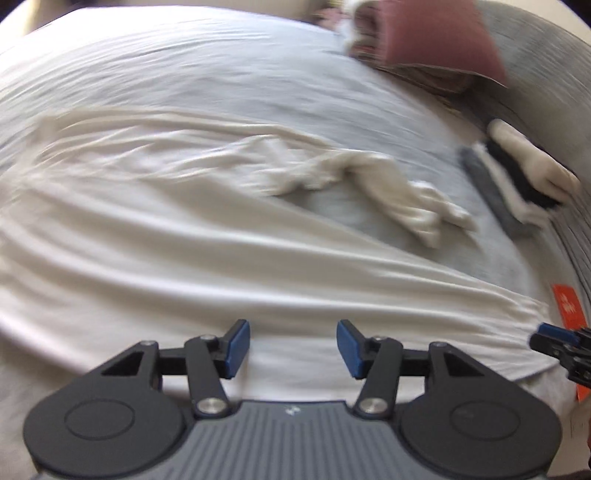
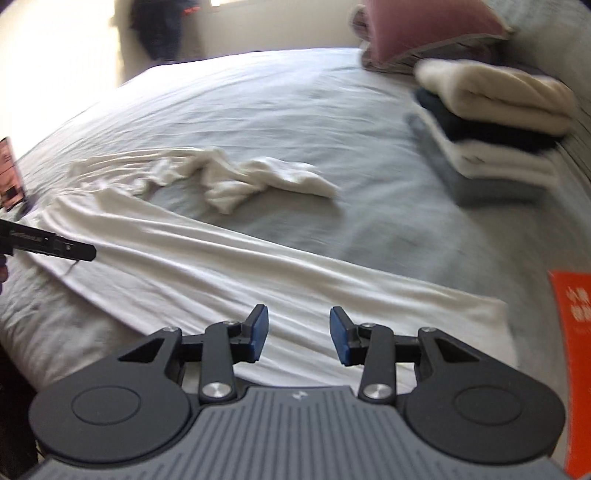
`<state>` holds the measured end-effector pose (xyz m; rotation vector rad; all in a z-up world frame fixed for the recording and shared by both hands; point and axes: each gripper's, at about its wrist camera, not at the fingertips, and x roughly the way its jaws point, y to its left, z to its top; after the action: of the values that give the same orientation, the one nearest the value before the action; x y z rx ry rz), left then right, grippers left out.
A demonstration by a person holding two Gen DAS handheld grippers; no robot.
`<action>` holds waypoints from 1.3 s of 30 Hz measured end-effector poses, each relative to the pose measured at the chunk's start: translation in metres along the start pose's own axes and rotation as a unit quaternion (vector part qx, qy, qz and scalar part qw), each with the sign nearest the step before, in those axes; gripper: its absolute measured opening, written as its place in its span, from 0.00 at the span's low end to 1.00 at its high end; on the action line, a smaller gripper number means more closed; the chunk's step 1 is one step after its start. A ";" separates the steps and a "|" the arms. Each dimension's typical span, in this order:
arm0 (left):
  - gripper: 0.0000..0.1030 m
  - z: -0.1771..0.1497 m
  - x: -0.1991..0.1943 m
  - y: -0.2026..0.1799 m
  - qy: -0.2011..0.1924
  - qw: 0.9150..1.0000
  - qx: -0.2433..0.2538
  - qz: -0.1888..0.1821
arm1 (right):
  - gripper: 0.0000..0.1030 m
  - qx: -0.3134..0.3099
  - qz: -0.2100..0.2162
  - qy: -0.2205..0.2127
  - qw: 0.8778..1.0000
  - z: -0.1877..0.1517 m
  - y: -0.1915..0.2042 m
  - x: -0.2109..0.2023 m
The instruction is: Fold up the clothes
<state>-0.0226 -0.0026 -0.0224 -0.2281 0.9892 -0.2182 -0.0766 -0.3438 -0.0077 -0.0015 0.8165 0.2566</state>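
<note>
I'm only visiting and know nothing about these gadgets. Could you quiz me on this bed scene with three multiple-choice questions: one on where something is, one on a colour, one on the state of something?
1. Where does the stack of folded clothes sit?
A. On the bed's right side, near the pink pillow
B. On the floor
C. Under the white garment

2. What colour is the top item of that stack?
A. Red
B. Cream
C. Green

3. How does the white garment lie?
A. Neatly folded into a square
B. Hanging from a hook
C. Spread out, wrinkled, one sleeve bunched up

Answers:
1 A: the right wrist view shows the stack on the grey bed sheet just in front of the pillow.
2 B: a cream piece lies above dark and white layers.
3 C: its body stretches across the sheet with creases and the sleeve is crumpled.
</note>
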 end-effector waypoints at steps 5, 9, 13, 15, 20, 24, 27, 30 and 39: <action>0.55 -0.003 -0.026 0.050 -0.031 0.998 -0.044 0.032 | 0.44 -0.031 0.032 -0.004 0.999 0.019 0.043 0.005; 0.57 -0.014 -0.042 0.089 -0.059 0.994 -0.070 0.060 | 0.44 -0.071 0.069 0.005 0.995 0.019 0.084 0.010; 0.57 -0.026 -0.053 0.132 -0.078 0.987 -0.112 0.083 | 0.44 -0.101 0.108 0.000 0.989 0.006 0.119 0.024; 0.55 -0.030 -0.057 0.149 -0.094 0.984 -0.139 0.066 | 0.44 -0.117 0.118 -0.004 0.986 -0.002 0.133 0.033; 0.43 -0.036 -0.059 0.173 -0.142 0.968 -0.204 0.049 | 0.44 -0.230 0.104 -0.004 0.967 -0.025 0.169 0.055; 0.31 -0.035 -0.050 0.176 -0.170 0.959 -0.211 0.079 | 0.44 -0.290 0.087 -0.042 0.952 -0.033 0.180 0.062; 0.17 -0.033 -0.042 0.173 -0.189 0.954 -0.204 0.112 | 0.44 -0.293 0.085 -0.058 0.950 -0.037 0.179 0.065; 0.06 -0.033 -0.038 0.170 -0.203 0.950 -0.194 0.139 | 0.39 -0.275 0.089 -0.065 0.955 -0.036 0.175 0.066; 0.03 -0.036 -0.039 0.171 -0.215 0.944 -0.199 0.150 | 0.02 -0.255 0.089 -0.071 0.960 -0.026 0.186 0.076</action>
<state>-0.0605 0.1687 -0.0599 -0.4672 0.6109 0.3073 -0.0872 -0.1494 -0.0623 -0.3912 0.5891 0.6255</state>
